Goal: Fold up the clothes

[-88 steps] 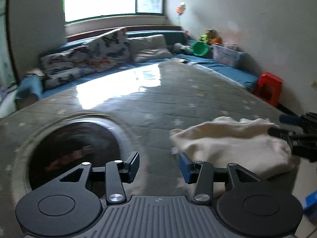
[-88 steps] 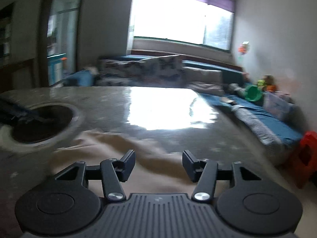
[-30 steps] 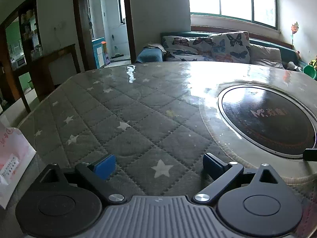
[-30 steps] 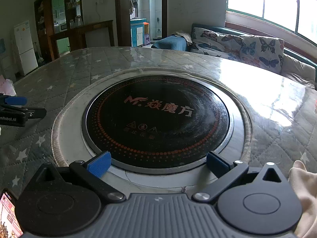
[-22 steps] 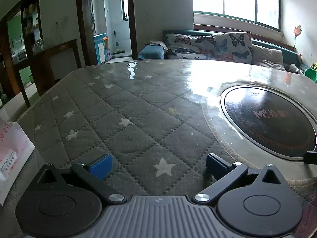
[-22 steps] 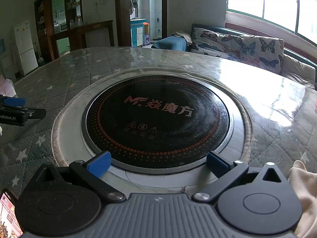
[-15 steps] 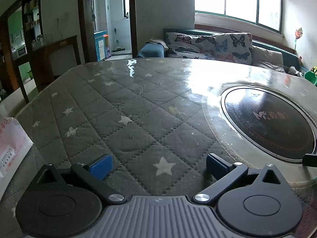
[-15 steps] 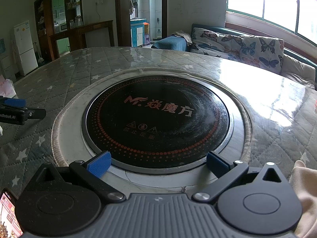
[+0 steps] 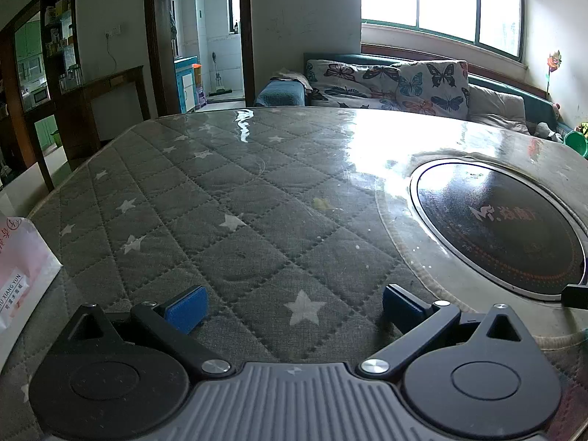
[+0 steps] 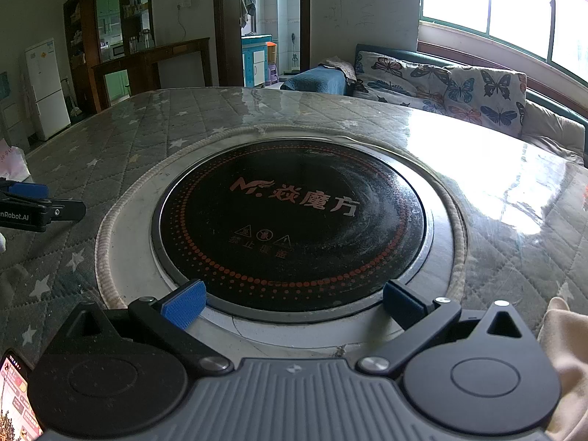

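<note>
Left wrist view: the left gripper (image 9: 292, 307) has its jaws spread wide and empty over the quilted table (image 9: 228, 198); the cooktop (image 9: 503, 228) lies at 3 o'clock.

Right wrist view: the right gripper (image 10: 292, 303) is likewise wide apart, gripping nothing, over the cooktop (image 10: 294, 220). The cloth (image 10: 566, 349) lies at 4 o'clock, beside the gripper body. A phone (image 10: 14, 400) shows at 8 o'clock.

Left gripper (image 9: 292, 307): jaws spread wide, nothing between pads, levelled low. Right gripper (image 10: 292, 303): same, empty; left gripper at its 9 o'clock.
</note>
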